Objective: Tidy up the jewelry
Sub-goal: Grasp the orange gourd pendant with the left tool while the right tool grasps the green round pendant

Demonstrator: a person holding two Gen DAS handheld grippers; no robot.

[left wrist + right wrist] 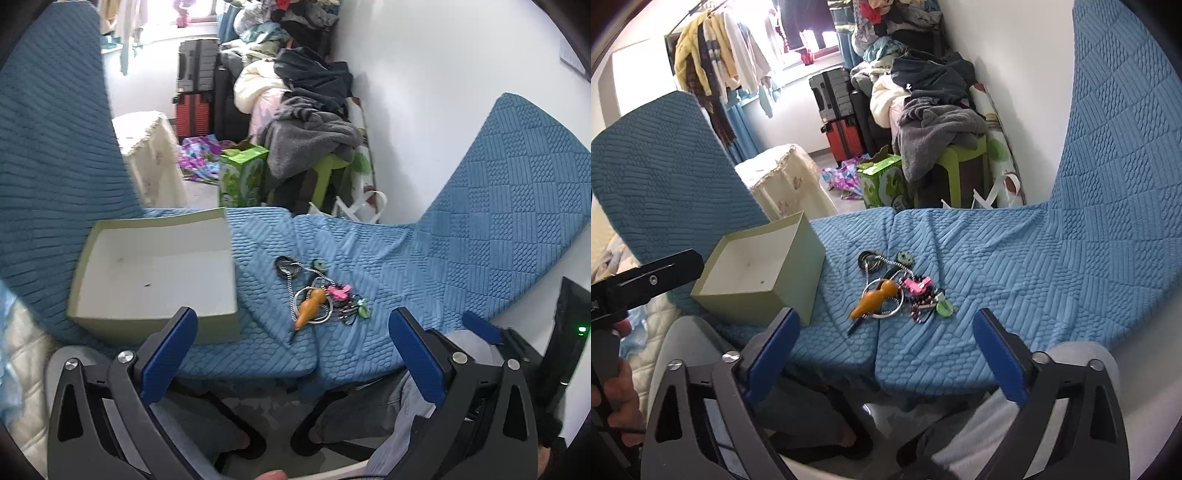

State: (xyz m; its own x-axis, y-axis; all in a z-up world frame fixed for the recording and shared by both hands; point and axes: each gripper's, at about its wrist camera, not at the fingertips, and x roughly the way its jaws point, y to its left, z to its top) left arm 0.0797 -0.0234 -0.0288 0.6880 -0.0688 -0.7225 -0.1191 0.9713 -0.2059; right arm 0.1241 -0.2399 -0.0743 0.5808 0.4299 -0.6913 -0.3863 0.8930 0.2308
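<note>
Blue-covered seat (pixel 979 266): jewelry pile (pixel 897 291) mid-cushion, bare cloth rightward, open box (pixel 753 273) left; both tongs (pixel 291 325) (pixel 882 325) released, empty

A lived-in bedroom or spare room at home, and a cluttered one.

Take the blue quilted cover (pixel 979 258) as the landmark: just beyond its far edge a green plastic stool (pixel 964 166) carries a heap of grey and dark clothes (pixel 934 110), with a green printed carton (pixel 882 181) beside it on the floor. Further back stand stacked suitcases (pixel 838 114), red under black, below a bright window (pixel 177 18). Off to the left of the cover, jumpers and a scarf hang from a rail (pixel 713 62), and a lace-trimmed cream cloth (pixel 783 177) drapes over a low piece of furniture.
</note>
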